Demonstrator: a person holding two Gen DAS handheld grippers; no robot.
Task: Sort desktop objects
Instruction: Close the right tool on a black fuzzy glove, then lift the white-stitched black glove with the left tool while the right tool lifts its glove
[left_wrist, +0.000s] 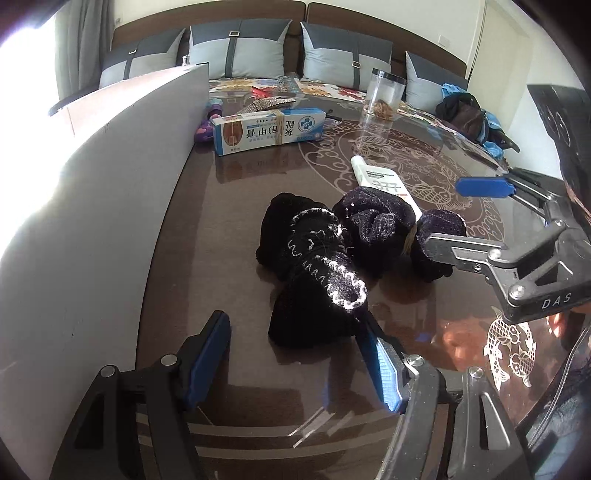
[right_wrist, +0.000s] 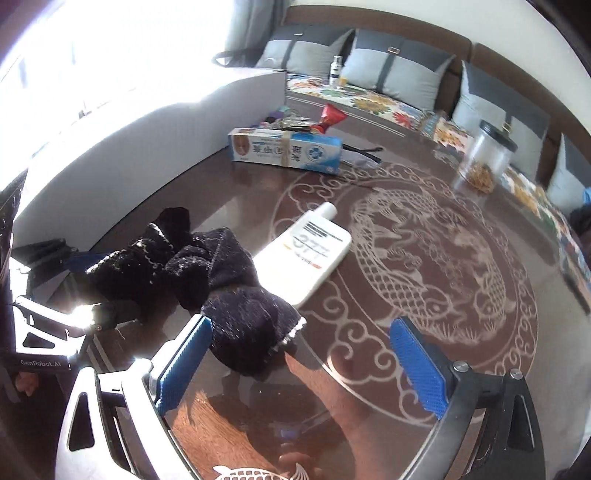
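Two bundles of black socks lie on the brown glass table: one with white trim (left_wrist: 314, 273) (right_wrist: 144, 254) and one sparkly purple-black, tied with a band (left_wrist: 384, 225) (right_wrist: 243, 314). A white bottle (left_wrist: 384, 181) (right_wrist: 310, 251) lies just beyond them. My left gripper (left_wrist: 295, 354) is open, its right blue pad beside the trimmed bundle's near end. My right gripper (right_wrist: 299, 365) is open around the sparkly bundle's near end; it also shows at the right in the left wrist view (left_wrist: 454, 214).
A white box wall (left_wrist: 92, 206) (right_wrist: 140, 140) stands along the left. A blue-white carton (left_wrist: 269, 129) (right_wrist: 284, 149), a clear jar (left_wrist: 384, 94) (right_wrist: 484, 162), glasses (right_wrist: 362, 153) and small items lie at the far side. A sofa with cushions (left_wrist: 240, 48) is behind.
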